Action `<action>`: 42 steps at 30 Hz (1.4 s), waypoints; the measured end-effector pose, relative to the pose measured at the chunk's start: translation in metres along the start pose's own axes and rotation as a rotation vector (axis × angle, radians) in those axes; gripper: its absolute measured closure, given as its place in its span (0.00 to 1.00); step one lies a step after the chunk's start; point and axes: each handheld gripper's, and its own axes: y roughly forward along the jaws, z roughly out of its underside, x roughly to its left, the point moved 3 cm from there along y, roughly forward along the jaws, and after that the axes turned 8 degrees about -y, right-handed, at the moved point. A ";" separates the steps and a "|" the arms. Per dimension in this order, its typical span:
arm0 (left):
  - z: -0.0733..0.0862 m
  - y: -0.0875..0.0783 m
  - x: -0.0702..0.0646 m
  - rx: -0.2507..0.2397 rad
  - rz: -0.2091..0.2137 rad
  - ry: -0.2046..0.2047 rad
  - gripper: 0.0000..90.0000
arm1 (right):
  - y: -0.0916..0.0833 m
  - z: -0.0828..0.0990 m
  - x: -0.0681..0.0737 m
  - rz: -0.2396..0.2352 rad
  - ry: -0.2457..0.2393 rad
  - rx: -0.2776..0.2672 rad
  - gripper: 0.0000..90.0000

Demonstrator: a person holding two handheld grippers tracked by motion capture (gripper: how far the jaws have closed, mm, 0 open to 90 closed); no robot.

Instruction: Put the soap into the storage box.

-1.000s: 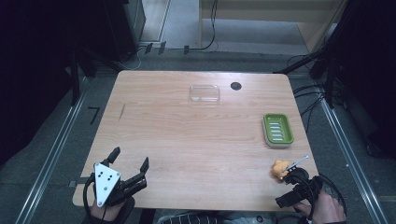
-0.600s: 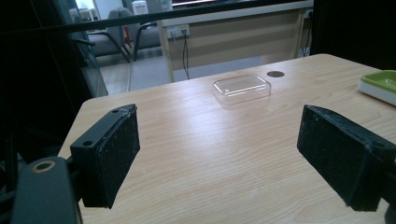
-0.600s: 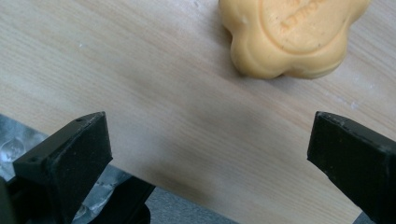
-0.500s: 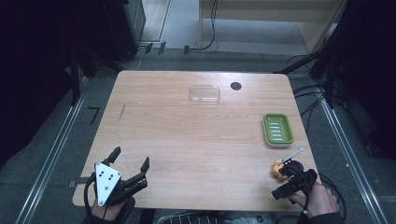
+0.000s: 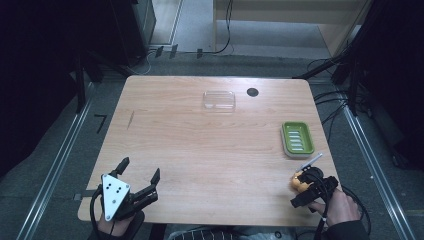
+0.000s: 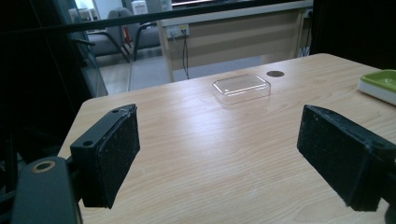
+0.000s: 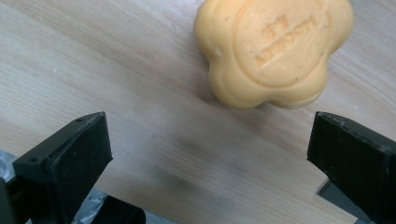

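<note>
1. The orange flower-shaped soap bar (image 7: 273,51) lies flat on the light wooden table (image 5: 200,150), close to its near right corner; raised lettering is stamped on its top face, too blurred to read.
2. The right gripper (image 5: 311,186) hangs just near of the soap, jaws spread wide and apart from it; in the right gripper view the table's near edge shows beneath the jaws.
3. The right hand (image 5: 340,205) holds that gripper from behind, tilted down toward the soap.
4. The left gripper (image 5: 140,176), far to the soap's left at the near left corner, also stands wide open with bare wood between its jaws.
5. Just beyond the soap sits the green rectangular ribbed soap dish (image 5: 297,138), near the right edge.
6. Farthest from the soap, the clear rectangular plastic lid (image 6: 241,87) lies near the far edge, a small dark round hole (image 5: 252,92) beside it; open wood lies between.
</note>
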 end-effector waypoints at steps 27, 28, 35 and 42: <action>0.000 0.001 0.000 0.002 0.000 0.000 0.15 | 0.009 -0.020 -0.024 -0.014 0.015 0.018 0.20; 0.000 0.001 0.000 0.002 0.000 -0.001 0.15 | 0.009 -0.021 -0.024 -0.014 0.017 0.018 0.25; 0.000 0.001 0.000 0.002 0.002 -0.003 0.15 | 0.012 -0.022 -0.028 -0.021 0.027 0.011 0.37; 0.000 0.000 0.000 0.002 0.002 -0.004 0.15 | 0.015 -0.022 -0.028 -0.026 0.026 0.024 0.40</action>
